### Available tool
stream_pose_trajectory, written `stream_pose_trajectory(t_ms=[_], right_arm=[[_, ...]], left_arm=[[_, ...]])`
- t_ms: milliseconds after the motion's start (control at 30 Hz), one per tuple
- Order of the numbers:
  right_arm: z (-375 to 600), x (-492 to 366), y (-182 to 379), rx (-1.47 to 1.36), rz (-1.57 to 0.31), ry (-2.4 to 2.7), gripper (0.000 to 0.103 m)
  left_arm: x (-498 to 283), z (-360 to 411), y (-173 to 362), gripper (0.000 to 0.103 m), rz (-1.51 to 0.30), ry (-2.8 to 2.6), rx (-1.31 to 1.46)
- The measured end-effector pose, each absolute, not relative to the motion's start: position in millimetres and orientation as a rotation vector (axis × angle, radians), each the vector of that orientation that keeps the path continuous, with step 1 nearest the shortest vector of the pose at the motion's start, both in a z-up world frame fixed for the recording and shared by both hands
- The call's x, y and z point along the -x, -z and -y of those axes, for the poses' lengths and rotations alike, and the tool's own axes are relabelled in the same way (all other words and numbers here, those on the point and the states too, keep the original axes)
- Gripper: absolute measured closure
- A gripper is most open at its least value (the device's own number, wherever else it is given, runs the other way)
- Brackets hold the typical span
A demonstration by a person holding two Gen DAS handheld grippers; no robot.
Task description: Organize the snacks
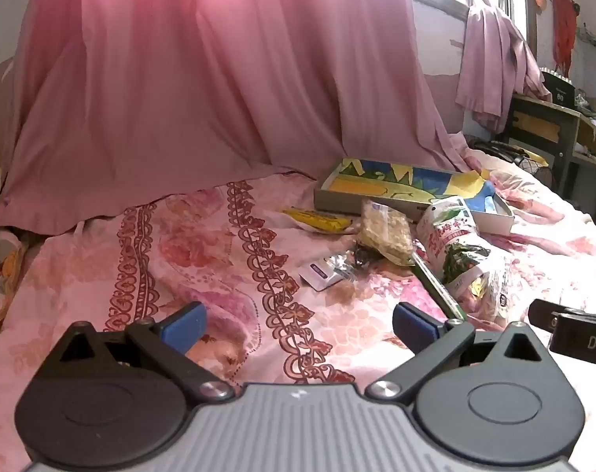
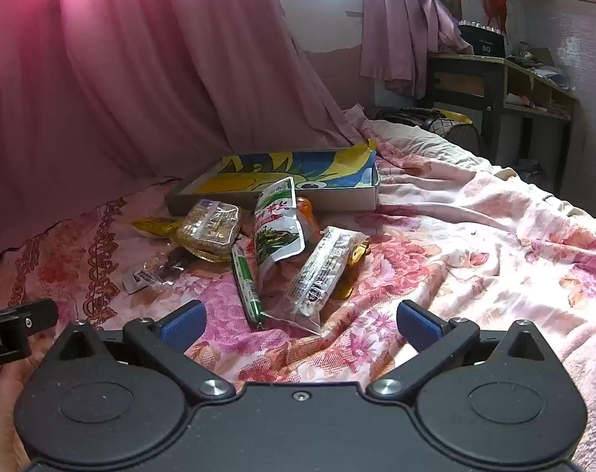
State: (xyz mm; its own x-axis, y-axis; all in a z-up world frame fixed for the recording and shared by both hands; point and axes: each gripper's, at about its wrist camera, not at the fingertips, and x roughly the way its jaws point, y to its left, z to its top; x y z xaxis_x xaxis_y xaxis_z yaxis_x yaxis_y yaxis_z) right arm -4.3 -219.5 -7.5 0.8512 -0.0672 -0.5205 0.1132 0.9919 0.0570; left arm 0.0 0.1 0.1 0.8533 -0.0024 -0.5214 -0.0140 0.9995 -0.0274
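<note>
Right gripper [image 2: 300,324] and left gripper [image 1: 298,324] are held wide, nothing gripped. Just ahead, snacks [image 2: 278,232] are heaped on the bedspread [image 2: 455,236] before the box [image 2: 298,200]. Light, crinkly, slippery packets; the green stick [image 2: 247,283] is best pinched mid-length.

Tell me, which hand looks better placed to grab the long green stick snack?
Probably the right. Its open gripper faces the long green stick snack almost head-on. The left gripper, also open, sits over bare floral bedspread, stick off to its right.
</note>
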Motion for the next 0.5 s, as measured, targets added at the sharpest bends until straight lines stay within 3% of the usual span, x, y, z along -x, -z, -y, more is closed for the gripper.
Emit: stream_pose_trajectory(t_ms=[500], right_arm=[[219.7, 4.4, 7.7, -0.085, -0.545, 0.095, 0.0]], left_arm=[[0.7, 2.3, 1.9, 0.0, -0.547, -0.002, 0.035]])
